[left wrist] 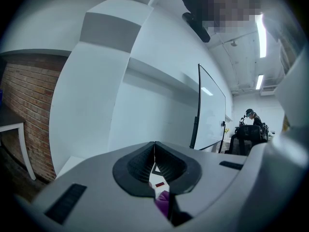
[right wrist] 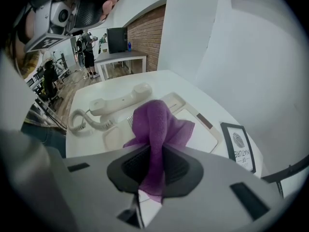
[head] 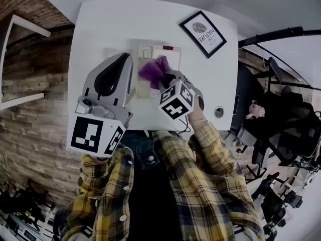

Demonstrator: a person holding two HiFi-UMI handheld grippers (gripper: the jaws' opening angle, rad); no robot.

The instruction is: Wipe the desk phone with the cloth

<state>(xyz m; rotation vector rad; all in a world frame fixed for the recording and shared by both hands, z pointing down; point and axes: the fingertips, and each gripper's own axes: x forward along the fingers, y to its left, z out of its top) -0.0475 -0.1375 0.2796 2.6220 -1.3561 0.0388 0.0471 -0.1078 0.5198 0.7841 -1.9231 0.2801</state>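
Right gripper (head: 164,80) pinches the purple cloth (head: 153,70) over the desk phone (head: 169,59) at the middle of the white table (head: 100,24) in our head view, while the left gripper (head: 123,59) hovers just left of it and a framed print (head: 203,33) lies far right. In the left gripper view we see its jaws pressed together on nothing, a scrap of cloth showing below them. In the right gripper view we see the jaws clamped on the bunched cloth above the phone, the handset (right wrist: 120,99) lying on the table left of it beside its coiled cord (right wrist: 79,122).
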